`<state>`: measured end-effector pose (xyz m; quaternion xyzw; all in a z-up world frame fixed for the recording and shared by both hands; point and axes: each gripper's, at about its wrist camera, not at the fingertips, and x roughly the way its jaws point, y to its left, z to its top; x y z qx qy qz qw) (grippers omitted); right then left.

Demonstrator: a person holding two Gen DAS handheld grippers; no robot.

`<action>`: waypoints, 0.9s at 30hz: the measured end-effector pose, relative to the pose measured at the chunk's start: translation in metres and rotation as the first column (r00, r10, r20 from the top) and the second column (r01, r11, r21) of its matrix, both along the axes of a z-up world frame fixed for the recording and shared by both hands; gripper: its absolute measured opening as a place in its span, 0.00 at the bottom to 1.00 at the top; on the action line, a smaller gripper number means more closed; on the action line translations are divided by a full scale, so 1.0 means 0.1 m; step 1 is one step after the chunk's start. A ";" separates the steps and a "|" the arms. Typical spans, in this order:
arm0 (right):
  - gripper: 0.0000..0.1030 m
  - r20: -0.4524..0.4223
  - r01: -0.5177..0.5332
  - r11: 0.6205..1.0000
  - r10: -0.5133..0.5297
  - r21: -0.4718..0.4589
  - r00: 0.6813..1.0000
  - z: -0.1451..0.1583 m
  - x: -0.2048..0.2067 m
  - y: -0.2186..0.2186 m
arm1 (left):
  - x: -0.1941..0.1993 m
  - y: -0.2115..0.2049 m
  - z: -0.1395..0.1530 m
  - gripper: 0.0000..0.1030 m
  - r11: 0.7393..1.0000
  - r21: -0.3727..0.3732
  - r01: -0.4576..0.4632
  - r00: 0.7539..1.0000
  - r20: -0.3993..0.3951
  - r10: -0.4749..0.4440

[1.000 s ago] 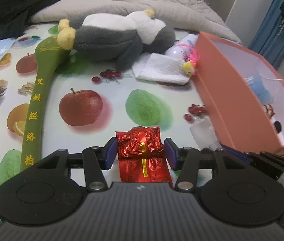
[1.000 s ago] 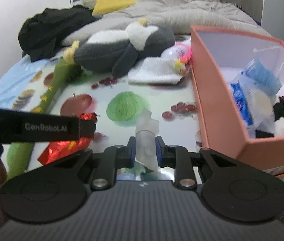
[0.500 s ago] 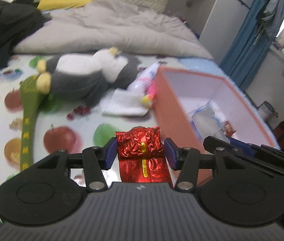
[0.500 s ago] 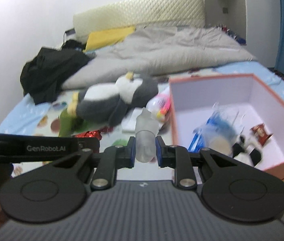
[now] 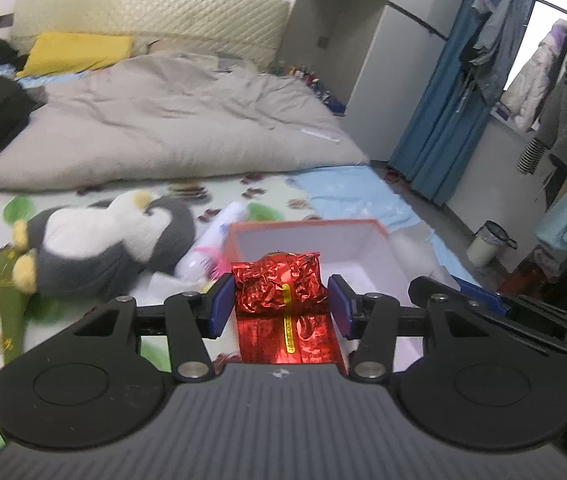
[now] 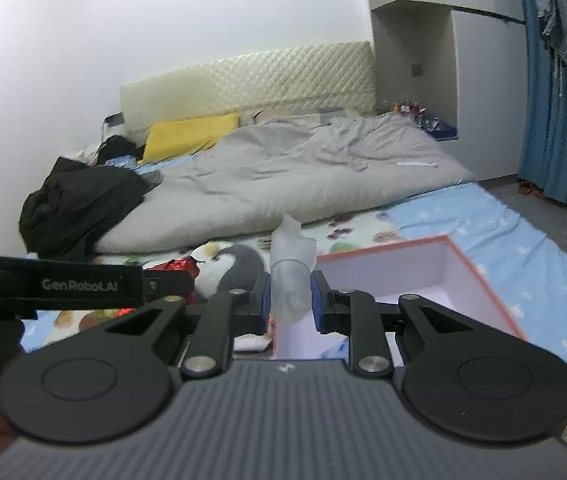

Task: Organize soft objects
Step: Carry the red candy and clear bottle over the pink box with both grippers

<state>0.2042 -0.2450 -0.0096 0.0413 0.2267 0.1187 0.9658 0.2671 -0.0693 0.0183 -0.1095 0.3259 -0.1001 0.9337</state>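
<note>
Two tongs (image 5: 279, 306) (image 6: 290, 300) pinching red foil packet (image 5: 277, 286), translucent piece (image 6: 291, 276), fruit-print bedsheet (image 5: 95, 196), grey duvet (image 5: 171, 128)

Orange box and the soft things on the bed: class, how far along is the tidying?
Done: nothing certain; the orange box shows only bare floor here. In hand: the left gripper grips a red foil packet, the right gripper a clear plastic bag. Left: plush penguin, green mallet.

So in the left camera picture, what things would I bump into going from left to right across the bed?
Green padded stick → penguin plush → white bottle with pink trim → orange box, with the red foil packet held in front of it.
</note>
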 end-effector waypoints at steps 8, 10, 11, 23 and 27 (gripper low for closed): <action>0.24 -0.050 0.083 0.997 -0.083 0.003 0.995 -0.10 0.27 -0.42 | 0.45 -0.55 -0.06 0.55 0.996 -0.001 0.087 0.996 -0.028 -0.087; 0.24 -0.078 0.107 0.994 -0.107 -0.001 0.991 -0.19 0.34 -0.52 | 0.58 -0.69 -0.18 0.55 0.994 0.002 0.109 0.993 -0.053 -0.109; 0.24 -0.095 0.120 0.993 -0.120 -0.002 0.988 -0.25 0.38 -0.59 | 0.65 -0.76 -0.24 0.55 0.993 0.004 0.121 0.990 -0.067 -0.121; 0.26 -0.293 0.184 0.983 -0.179 -0.012 0.939 -0.99 0.82 -1.02 | 1.28 -1.22 -1.02 0.55 0.981 0.032 0.192 0.959 -0.217 -0.180; 0.27 -0.335 0.182 0.983 -0.175 -0.013 0.926 -1.16 0.90 -1.06 | 1.36 -1.26 -1.20 0.55 0.980 0.043 0.193 0.953 -0.247 -0.177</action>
